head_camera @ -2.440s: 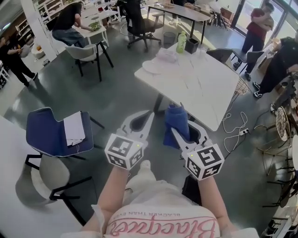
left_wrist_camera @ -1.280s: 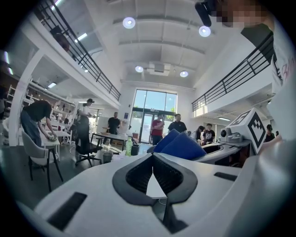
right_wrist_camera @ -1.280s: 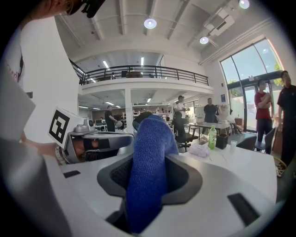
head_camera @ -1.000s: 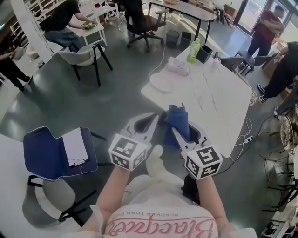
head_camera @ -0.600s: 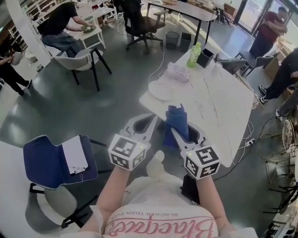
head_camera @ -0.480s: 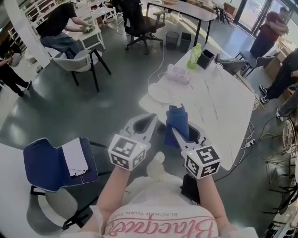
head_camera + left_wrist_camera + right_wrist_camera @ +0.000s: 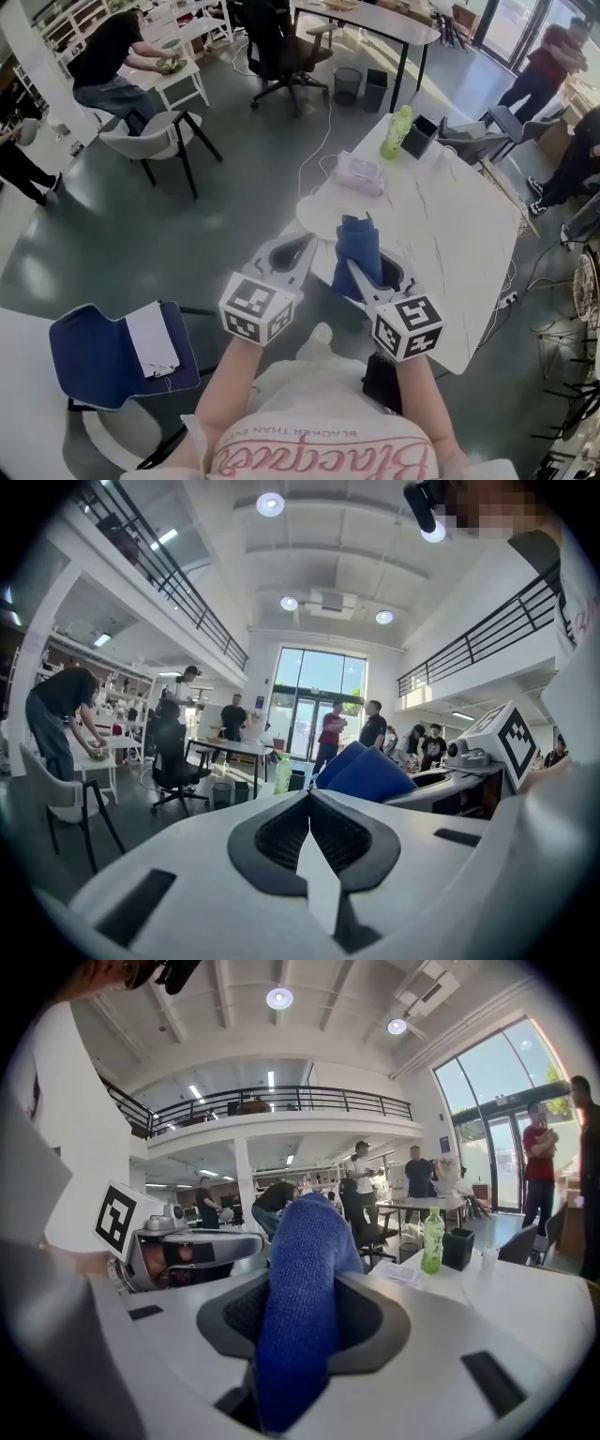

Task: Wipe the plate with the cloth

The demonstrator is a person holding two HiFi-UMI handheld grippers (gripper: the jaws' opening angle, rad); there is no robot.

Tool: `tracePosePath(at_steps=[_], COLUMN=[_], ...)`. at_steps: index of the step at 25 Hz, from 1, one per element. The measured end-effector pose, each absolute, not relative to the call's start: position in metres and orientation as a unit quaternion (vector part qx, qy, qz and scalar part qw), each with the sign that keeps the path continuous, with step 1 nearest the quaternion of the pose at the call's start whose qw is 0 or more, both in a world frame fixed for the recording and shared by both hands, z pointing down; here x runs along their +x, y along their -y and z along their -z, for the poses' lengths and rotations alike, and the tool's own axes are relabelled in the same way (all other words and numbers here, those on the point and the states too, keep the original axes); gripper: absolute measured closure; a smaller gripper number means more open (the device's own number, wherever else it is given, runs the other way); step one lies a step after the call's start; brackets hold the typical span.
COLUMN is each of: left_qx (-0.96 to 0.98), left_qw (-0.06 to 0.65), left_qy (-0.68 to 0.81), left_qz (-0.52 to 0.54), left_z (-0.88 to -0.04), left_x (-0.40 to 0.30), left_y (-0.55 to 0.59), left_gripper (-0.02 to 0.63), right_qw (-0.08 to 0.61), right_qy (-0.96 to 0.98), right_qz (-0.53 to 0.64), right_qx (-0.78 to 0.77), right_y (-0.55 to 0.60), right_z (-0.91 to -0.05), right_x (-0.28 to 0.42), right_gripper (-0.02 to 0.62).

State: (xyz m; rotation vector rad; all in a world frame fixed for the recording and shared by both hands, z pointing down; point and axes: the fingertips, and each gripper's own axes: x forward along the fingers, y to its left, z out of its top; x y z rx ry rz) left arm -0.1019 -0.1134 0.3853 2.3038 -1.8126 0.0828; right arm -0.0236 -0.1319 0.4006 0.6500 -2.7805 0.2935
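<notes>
Near the white tabletop [image 7: 441, 234] corner, right tongs [image 7: 354, 272] clench an upright blue cloth [image 7: 357, 244]; left tongs [image 7: 298, 255] are clenched empty. White plate [image 7: 319, 208] lies on the tabletop beyond.

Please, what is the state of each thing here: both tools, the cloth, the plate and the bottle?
Left tool: shut, nothing between its jaws.
Right tool: shut on the blue cloth.
Blue cloth: bunched, sticking up out of the jaws.
Plate: lying flat at the near corner of the white table, untouched.
Green bottle: upright on the table.
</notes>
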Motion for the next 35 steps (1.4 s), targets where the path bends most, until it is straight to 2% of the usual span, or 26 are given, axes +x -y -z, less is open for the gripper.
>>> tracePosePath(at_steps=[13,23,29,35], left_qx=[0.799,0.815,0.843,0.862], left_qw=[0.128,0.182,0.171,0.192], left_qy=[0.586,0.547,0.505,0.461], left_qz=[-0.046,-0.058,-0.075,-0.084], left_z=[-0.404,-0.426,-0.431,-0.449], left_x=[-0.123,-0.132,-0.150,-0.171], left_y=[0.186,0.204,0.221,0.232], left_gripper=[0.603,0.603,0.603,0.603], right_qw=[0.141,0.150,0.157,0.172], right_qy=[0.950,0.935,0.922,0.911], right_qz=[-0.124,-0.143,-0.157,-0.163], right_qx=[0.250,0.288,0.317,0.338], right_y=[0.199,0.215,0.231,0.240], right_z=[-0.416,-0.426,-0.433,-0.448], right_x=[-0.042,-0.046,-0.066,-0.086], right_gripper=[0.451,0.451,0.451,0.451])
